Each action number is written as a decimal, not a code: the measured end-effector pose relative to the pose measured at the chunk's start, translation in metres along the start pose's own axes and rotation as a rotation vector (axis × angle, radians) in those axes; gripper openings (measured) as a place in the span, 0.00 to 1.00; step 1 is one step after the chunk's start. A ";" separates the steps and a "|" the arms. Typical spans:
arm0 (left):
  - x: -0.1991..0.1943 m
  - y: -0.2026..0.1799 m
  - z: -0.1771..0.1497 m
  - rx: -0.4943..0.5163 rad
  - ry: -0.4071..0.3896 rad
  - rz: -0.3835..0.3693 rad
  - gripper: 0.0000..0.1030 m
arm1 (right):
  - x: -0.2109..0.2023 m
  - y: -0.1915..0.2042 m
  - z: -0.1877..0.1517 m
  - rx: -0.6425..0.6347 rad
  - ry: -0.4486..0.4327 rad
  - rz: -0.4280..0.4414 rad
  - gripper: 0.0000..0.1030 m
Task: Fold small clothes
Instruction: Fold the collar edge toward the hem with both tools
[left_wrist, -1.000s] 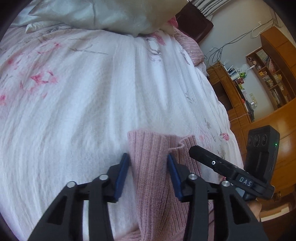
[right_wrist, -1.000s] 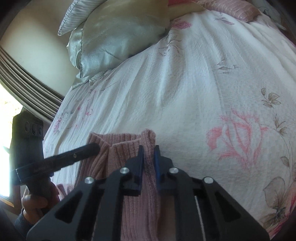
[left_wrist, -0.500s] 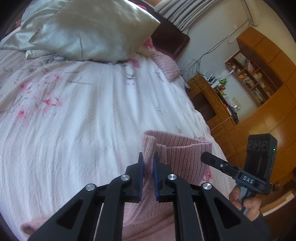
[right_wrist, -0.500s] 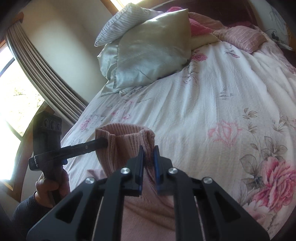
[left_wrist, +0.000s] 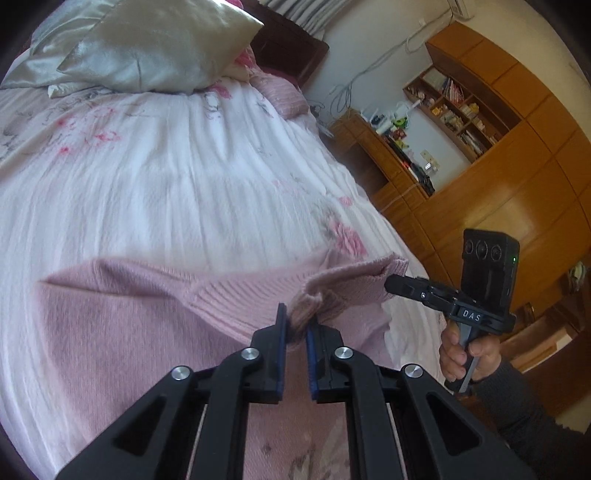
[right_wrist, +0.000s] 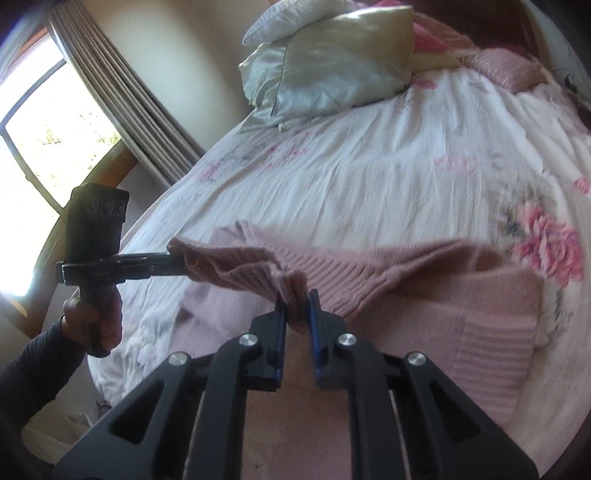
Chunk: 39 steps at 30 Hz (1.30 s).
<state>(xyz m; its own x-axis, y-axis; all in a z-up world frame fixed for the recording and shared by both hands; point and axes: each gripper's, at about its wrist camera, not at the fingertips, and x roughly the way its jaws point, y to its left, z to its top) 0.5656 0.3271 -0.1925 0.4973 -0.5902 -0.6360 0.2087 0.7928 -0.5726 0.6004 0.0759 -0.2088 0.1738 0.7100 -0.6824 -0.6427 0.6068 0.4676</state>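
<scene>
One pink knit sweater (left_wrist: 122, 325) lies across the lower half of both frames on the bed (left_wrist: 166, 192), which wears a white cover printed with pink flowers. Two tools are at work on it.

In the left wrist view the left tool (left_wrist: 294, 328) sits at bottom centre, its blue pads nearly together and clamped on a bunched fold of the ribbed hem. The right tool (left_wrist: 391, 284) shows at right of the frame, held by a hand (left_wrist: 465, 356) in a dark sleeve, its tip pinching the hem's far corner.

In the right wrist view the right tool (right_wrist: 296, 306) is at bottom centre, pads drawn close on a gather of the same ribbed edge. The left tool (right_wrist: 173, 264) reaches in from the left of the frame, its tip buried in the knit, probably gripping it, though backlight from the window (right_wrist: 44, 122) leaves it dark. The hem stretches raised between the two tools, the body of the sweater flat on the bed.

Two silvery pillows (left_wrist: 147, 48) are stacked at the upper left of the left view.
</scene>
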 end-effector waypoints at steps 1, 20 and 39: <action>-0.001 0.000 -0.013 -0.008 0.030 -0.022 0.16 | 0.002 -0.003 -0.013 0.025 0.033 0.012 0.18; 0.053 0.057 -0.081 -0.472 0.099 -0.040 0.60 | 0.059 -0.046 -0.060 0.480 0.113 0.133 0.32; 0.029 0.063 -0.083 -0.414 0.099 0.114 0.09 | 0.032 -0.054 -0.080 0.476 0.057 0.041 0.07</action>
<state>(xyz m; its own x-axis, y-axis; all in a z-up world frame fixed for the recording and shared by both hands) 0.5228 0.3478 -0.2902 0.4107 -0.5297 -0.7421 -0.2084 0.7379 -0.6420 0.5814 0.0371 -0.3008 0.1059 0.7241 -0.6815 -0.2331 0.6843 0.6909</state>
